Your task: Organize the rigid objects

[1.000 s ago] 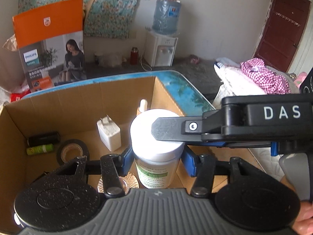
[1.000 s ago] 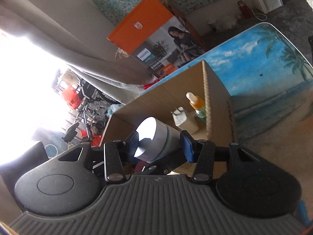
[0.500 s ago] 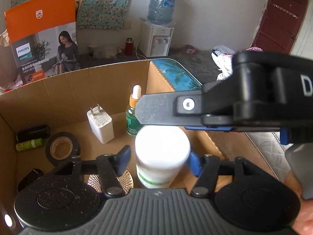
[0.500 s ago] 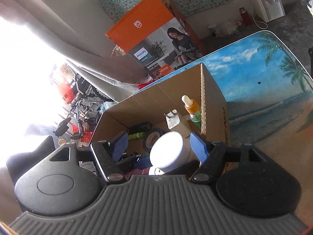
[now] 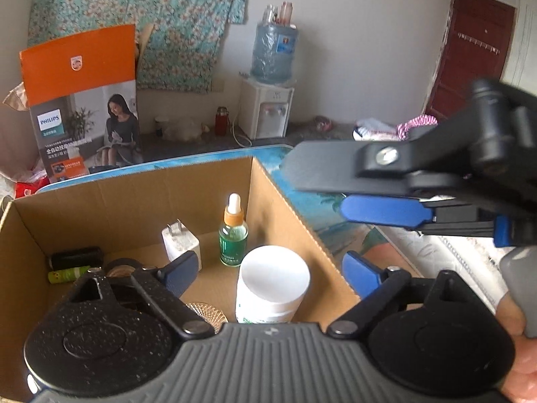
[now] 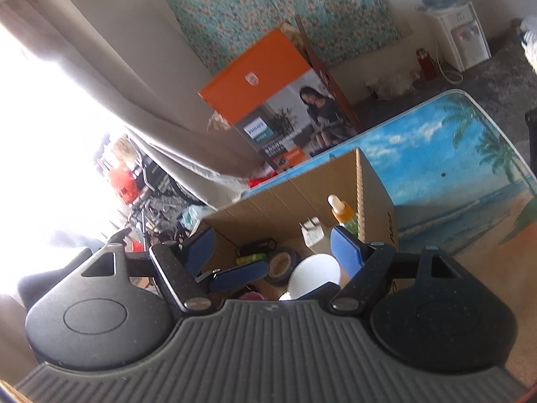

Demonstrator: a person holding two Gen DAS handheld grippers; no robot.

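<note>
The left gripper (image 5: 270,273) has just been opening and its jaws now stand spread wide; the white jar (image 5: 272,285) stands upright between its blue pads, clear of both, on the floor of the cardboard box (image 5: 295,215). Just beyond the jar is a green dropper bottle (image 5: 233,240) with an orange collar, upright near the box's right wall, and to its left a white plug adapter (image 5: 179,243). Further left, behind the left finger, lie a roll of black tape (image 5: 122,267), a small green tube (image 5: 68,273) and a black cylinder (image 5: 75,257) – all on the box floor. A faceted glass piece (image 5: 204,314) shows just beside the jar, close under the gripper.

The right gripper (image 6: 273,252) has also just been opening – its jaws are parted and released, with the jar's white lid (image 6: 313,273) low between them, untouched. In the left view it hangs above and to the right of the box, over the beach-print tabletop (image 6: 453,154)
</note>
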